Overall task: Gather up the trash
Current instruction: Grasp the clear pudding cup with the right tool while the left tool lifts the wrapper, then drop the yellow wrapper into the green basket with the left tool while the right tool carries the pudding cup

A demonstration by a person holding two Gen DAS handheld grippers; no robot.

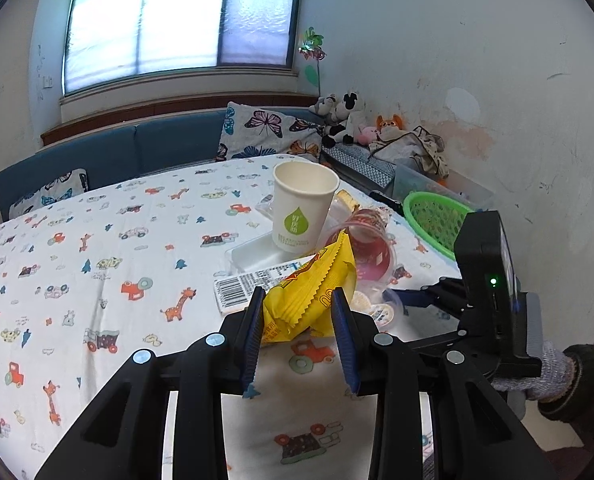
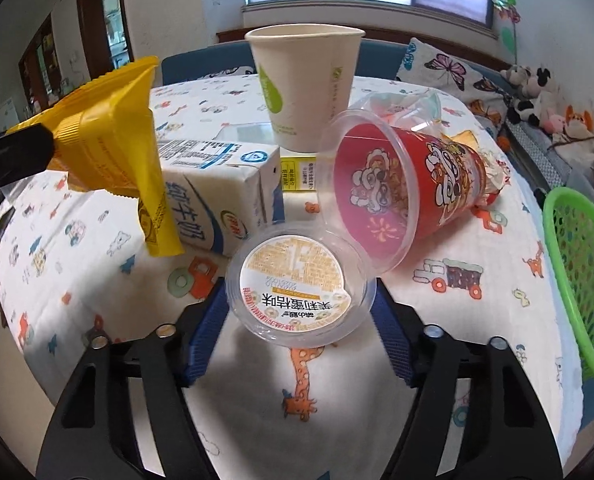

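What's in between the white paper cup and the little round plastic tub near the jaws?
In the right wrist view, the tipped-over red clear plastic cup lies between the white paper cup and the small round plastic tub, its open mouth overlapping the tub's far rim.

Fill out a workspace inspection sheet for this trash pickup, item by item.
Surface: table under a cartoon-print cloth.
Job's things: yellow wrapper; clear jelly cup; red plastic cup on its side; paper cup upright; milk carton lying flat; green basket at the table edge.
Clutter: nothing seen.
Grippers: left gripper shut on the wrapper; right gripper straddles the jelly cup, pads at its rim.
Cables: nothing seen.
Surroundings: window, blue bench, butterfly cushions, plush toys.
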